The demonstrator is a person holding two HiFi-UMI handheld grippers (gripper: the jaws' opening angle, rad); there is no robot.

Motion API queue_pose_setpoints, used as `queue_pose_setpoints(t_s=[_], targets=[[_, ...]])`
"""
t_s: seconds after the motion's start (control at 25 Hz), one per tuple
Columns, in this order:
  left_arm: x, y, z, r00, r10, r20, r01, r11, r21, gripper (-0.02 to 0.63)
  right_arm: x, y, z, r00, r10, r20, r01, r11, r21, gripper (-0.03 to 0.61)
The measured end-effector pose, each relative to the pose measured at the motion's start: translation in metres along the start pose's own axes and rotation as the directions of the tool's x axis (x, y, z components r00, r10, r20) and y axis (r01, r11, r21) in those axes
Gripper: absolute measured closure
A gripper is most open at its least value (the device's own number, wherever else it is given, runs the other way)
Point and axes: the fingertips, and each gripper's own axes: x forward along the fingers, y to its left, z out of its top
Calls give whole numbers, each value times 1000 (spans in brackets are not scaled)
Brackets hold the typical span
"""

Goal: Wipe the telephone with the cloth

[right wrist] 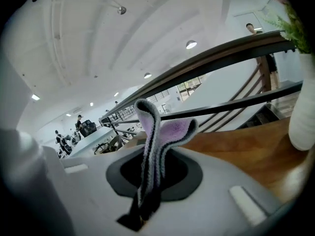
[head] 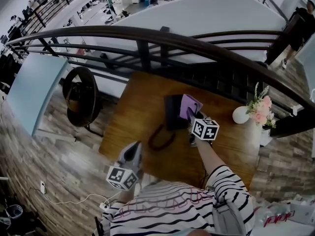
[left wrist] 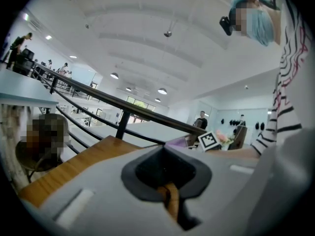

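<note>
In the head view a dark telephone sits about mid-counter, nearer the far edge, and its coiled cord loops toward the near edge. A lilac cloth lies against the telephone's right side, gripped by the right tongs. The left tongs hover at the near edge, close to the near-left corner and well apart from the telephone. By the right edge stands a round white vase holding pink flowers with green sprigs. A dark railing runs beyond the far edge. In the left gripper view the left tongs are clenched tight with nothing between them. Past them show the wooden counter and a slip of the cloth. In the right gripper view the right tongs are clamped on the cloth, which rises from them in a folded, striped-edged loop. The vase stands on the counter at the right.
</note>
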Motion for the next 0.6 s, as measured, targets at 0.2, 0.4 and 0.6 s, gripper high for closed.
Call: queue_pose_setpoints(t_s=[0.2,0.4,0.6], targets=[[-8,2,1,1000,6,6,-6,1000,-3,612,2,63,-13,991,135,-6,-135,991,-6,541],[-16,5,0,1000,21,7,-20,1000,-10,612,24,102,-49,975,206,-85,-208,978,-10,541],[-23,9,-3,999,47,2,-47,999,-11,612,46,96,-80,971,169,-169,-178,983,-41,541]])
